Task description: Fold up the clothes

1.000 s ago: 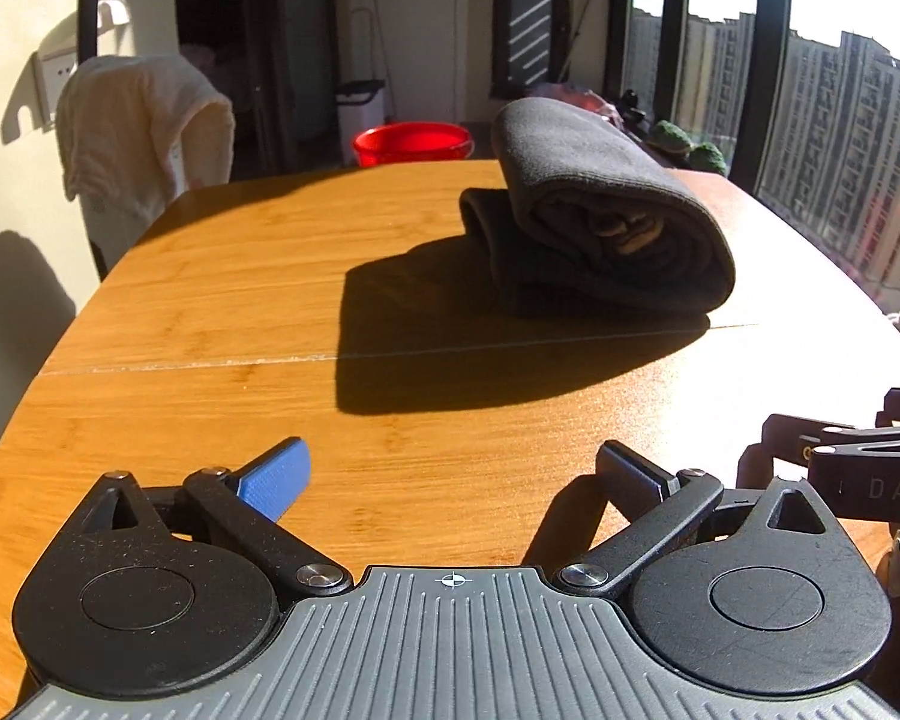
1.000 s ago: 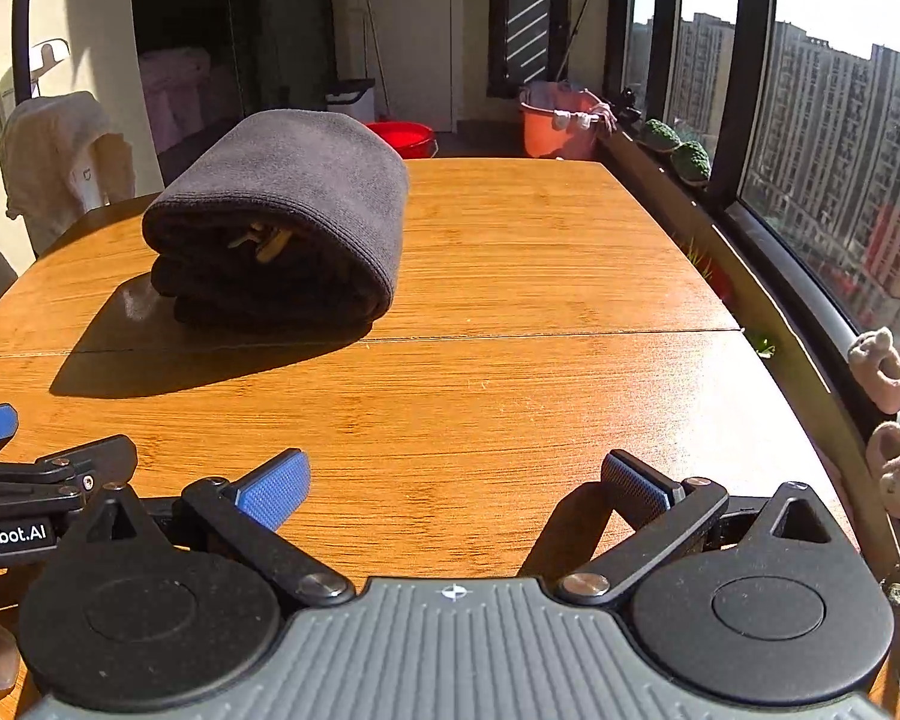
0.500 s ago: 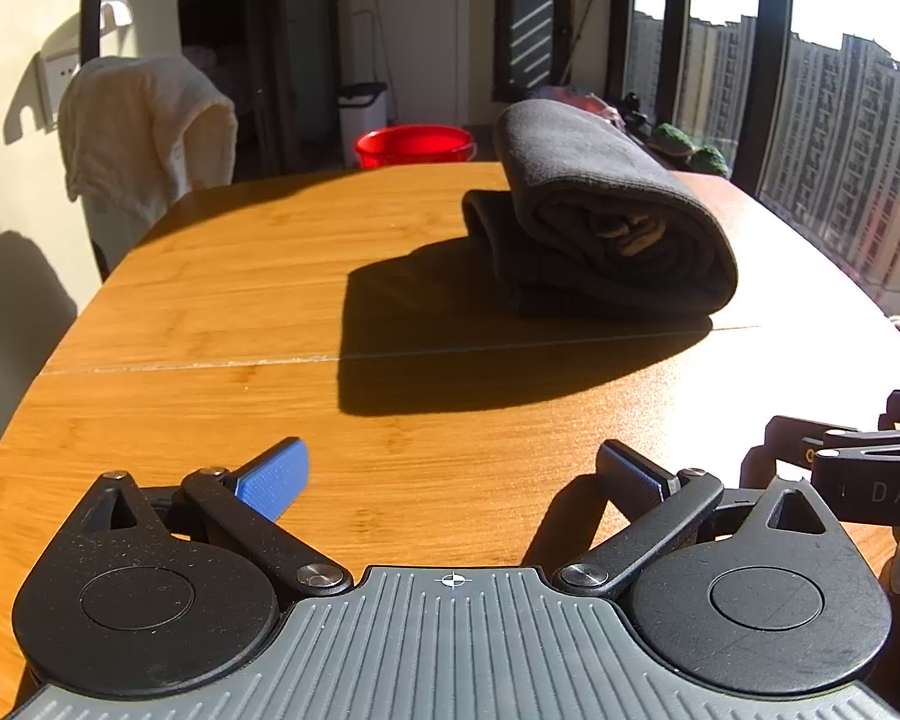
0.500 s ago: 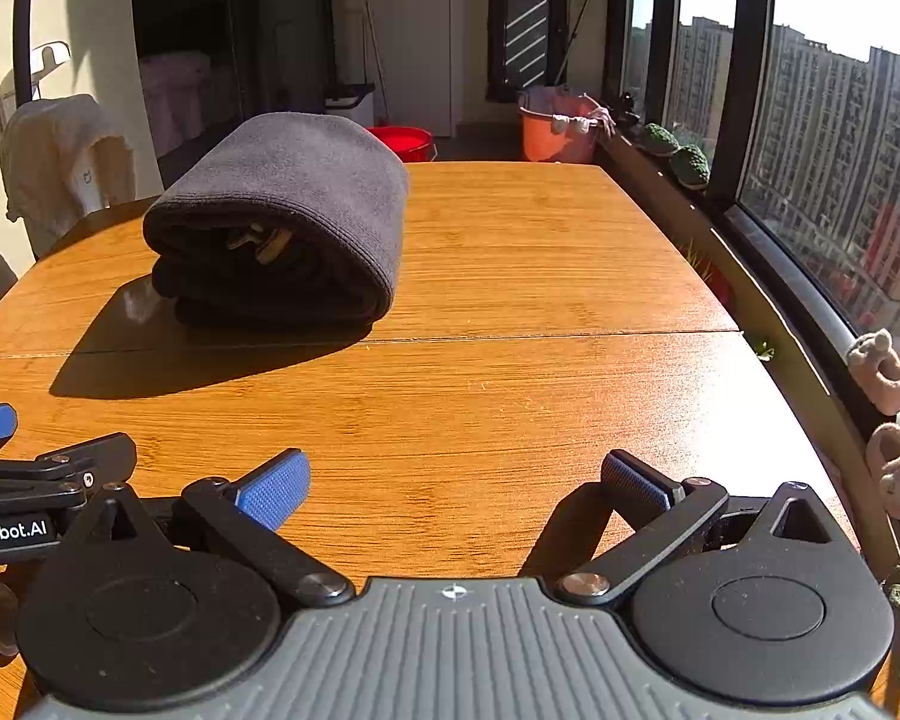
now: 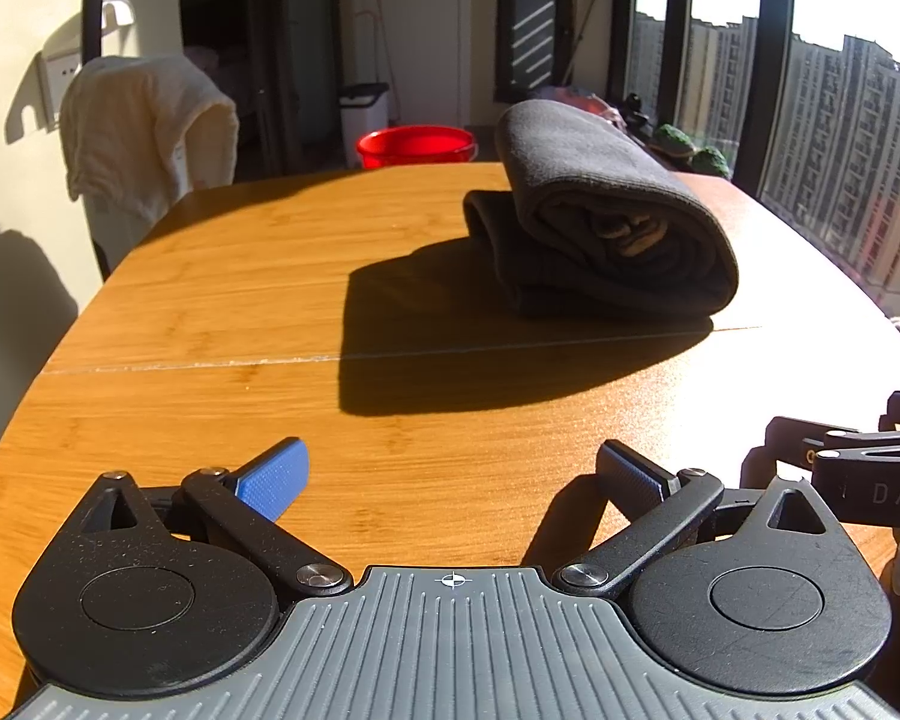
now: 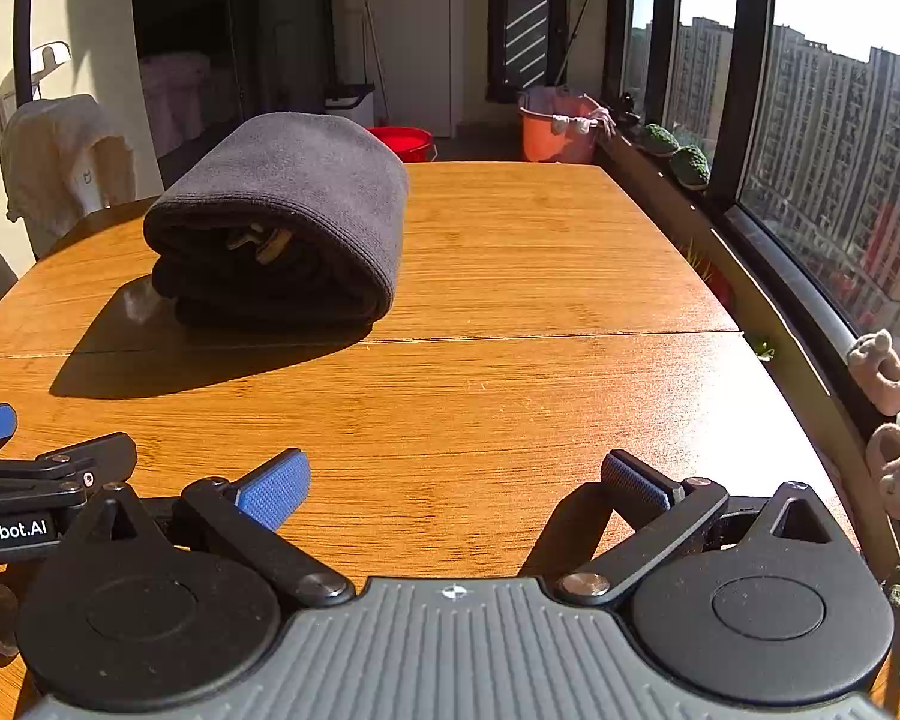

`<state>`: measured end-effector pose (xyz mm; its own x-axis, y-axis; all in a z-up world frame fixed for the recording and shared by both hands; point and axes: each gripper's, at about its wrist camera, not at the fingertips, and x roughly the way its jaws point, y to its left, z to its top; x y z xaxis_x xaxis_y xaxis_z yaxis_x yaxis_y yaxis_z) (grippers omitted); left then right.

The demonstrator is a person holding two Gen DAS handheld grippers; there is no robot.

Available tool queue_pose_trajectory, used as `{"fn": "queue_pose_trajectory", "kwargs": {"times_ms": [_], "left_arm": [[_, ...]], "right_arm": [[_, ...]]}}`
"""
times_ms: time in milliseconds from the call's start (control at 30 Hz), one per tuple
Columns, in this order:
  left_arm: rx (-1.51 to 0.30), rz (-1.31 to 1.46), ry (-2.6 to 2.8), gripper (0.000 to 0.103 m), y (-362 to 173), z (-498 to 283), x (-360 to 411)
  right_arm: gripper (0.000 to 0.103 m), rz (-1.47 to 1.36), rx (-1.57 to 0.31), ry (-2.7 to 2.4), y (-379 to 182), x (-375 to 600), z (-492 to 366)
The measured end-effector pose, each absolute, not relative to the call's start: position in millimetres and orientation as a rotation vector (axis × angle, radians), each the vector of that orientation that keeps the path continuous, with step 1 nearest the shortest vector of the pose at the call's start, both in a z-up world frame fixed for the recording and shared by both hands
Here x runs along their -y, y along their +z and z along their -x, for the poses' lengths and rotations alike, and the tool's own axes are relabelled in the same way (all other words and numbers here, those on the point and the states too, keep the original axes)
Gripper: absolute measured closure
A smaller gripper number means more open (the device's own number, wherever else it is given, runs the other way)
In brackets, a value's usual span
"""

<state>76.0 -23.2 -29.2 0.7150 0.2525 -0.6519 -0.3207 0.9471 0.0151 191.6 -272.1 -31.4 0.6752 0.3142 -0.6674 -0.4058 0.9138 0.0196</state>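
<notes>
The left gripper [image 5: 450, 471] sits low over the near edge of the wooden table [image 5: 222, 312], its blue-padded fingers [image 5: 273, 480] spread wide with only bare wood between them. The right gripper [image 6: 453, 480] sits beside it at the same near edge, just as wide apart and holding nothing; in the left wrist view its black body shows at about 3 o'clock, and in the right wrist view the left one shows at about 9 o'clock. Farther out, past the seam that crosses the tabletop, lies the folded dark grey garment [image 5: 600, 222], a thick bundle with its rounded fold on top and layered edges facing the cameras; it is well apart from both grippers, at about 1 o'clock from the left one and 11 o'clock from the right one [image 6: 282, 222], and casts a long shadow toward the near left. Beyond the table's far edge stands a red basin [image 5: 414, 145], with an orange bucket [image 6: 555, 132] at about 1 o'clock in the right wrist view. A cream towel [image 5: 144, 126] hangs over a chair at about 10 o'clock.
</notes>
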Motion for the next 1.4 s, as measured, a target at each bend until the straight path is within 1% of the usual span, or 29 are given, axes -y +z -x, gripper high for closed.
{"fn": "queue_pose_trajectory", "kwargs": {"times_ms": [1400], "left_arm": [[-0.708, 0.108, 0.332, 0.000, -28.3, -77.7, 20.7]], "right_arm": [[0.000, 0.133, -0.723, 0.407, -32.0, 266.4, -191.7]]}}
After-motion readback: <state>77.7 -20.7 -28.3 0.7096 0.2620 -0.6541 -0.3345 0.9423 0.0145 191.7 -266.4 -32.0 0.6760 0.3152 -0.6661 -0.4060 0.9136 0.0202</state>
